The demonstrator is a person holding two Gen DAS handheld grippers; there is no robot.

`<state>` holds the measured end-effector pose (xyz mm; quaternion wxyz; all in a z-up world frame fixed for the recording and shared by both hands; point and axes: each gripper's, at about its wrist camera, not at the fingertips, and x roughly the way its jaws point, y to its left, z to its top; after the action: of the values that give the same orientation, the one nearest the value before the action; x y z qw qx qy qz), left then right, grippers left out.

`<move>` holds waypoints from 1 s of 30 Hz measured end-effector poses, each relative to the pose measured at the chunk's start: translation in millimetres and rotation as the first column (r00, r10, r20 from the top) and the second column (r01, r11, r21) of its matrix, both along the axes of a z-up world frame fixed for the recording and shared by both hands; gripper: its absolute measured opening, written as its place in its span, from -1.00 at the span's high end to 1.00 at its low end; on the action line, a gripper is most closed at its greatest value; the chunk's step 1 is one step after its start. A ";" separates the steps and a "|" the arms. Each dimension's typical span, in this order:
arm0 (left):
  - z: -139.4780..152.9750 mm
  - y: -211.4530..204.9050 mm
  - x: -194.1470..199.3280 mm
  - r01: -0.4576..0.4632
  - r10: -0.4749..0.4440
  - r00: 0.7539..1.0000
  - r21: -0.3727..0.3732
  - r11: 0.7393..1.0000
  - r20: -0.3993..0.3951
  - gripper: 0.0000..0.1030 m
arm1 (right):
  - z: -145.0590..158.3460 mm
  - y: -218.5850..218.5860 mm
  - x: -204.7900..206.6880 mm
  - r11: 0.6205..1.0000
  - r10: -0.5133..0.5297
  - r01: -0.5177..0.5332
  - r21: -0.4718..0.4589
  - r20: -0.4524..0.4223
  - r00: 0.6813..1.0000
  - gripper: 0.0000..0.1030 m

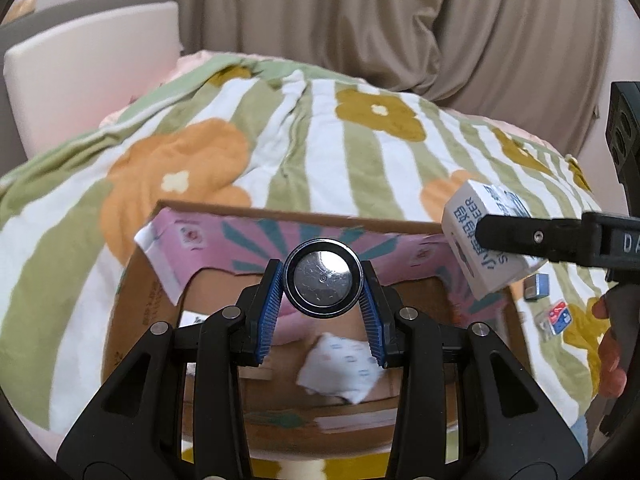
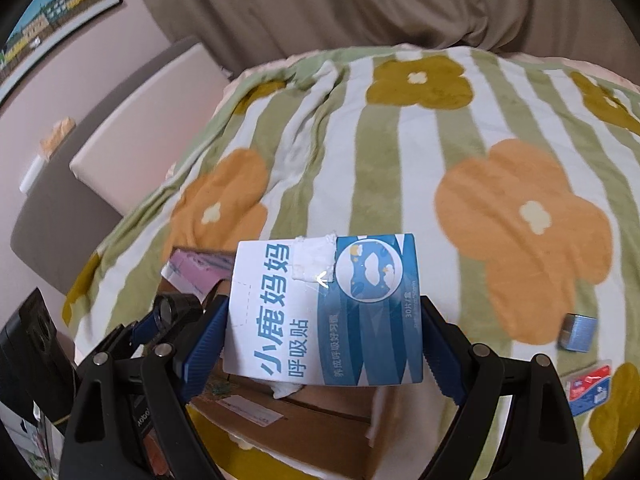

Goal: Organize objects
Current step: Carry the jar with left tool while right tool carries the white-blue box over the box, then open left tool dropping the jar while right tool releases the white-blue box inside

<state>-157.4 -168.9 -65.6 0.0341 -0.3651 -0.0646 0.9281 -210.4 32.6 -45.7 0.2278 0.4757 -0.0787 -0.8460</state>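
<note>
My left gripper [image 1: 323,278] is shut on a round black object with a shiny metal face [image 1: 323,276] and holds it above an open cardboard box [image 1: 132,280] with pink flaps on the bed. A white patterned packet [image 1: 340,366] lies inside the box. My right gripper [image 2: 326,332] is shut on a white and blue carton with Chinese print [image 2: 320,312], held over the box's right side; the carton also shows in the left wrist view [image 1: 480,240]. The box shows below it [image 2: 312,424].
A green-striped flowered blanket [image 1: 320,140] covers the bed. A small blue-grey box [image 2: 578,332] and a red and blue flat packet [image 2: 590,390] lie on the blanket right of the cardboard box. A beige headboard [image 1: 88,76] and curtains [image 1: 360,12] stand behind.
</note>
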 end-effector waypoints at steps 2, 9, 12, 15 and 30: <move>-9.3 -9.4 -3.0 -0.010 0.010 1.000 0.006 1.000 0.018 0.34 | -7.4 -8.3 -2.5 1.000 0.012 -0.013 0.005 0.012 1.000 -0.68; -30.6 -27.0 -9.6 -0.028 0.027 0.998 0.018 0.999 0.055 0.34 | -30.1 -30.7 -6.8 0.999 0.043 -0.044 0.018 0.047 0.998 -0.68; -36.0 -29.9 -12.1 -0.027 0.026 0.997 0.019 0.999 0.068 0.34 | -37.8 -36.6 -6.8 0.998 0.056 -0.058 0.028 0.062 0.996 -0.68; -39.1 -33.3 -16.1 -0.033 0.031 0.997 0.024 0.999 0.077 0.34 | -43.2 -41.0 -6.7 0.997 0.064 -0.067 0.039 0.071 0.995 -0.68; -35.8 -30.2 -25.5 -0.031 0.035 0.997 -0.059 0.998 0.074 -0.73 | -49.2 -46.4 -9.5 0.995 0.099 -0.101 0.016 0.092 0.991 -0.76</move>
<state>-182.9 -199.1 -101.3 0.0058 -0.3992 -0.0447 0.9157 -219.9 -13.8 -94.9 0.2612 0.5194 -0.0566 -0.8117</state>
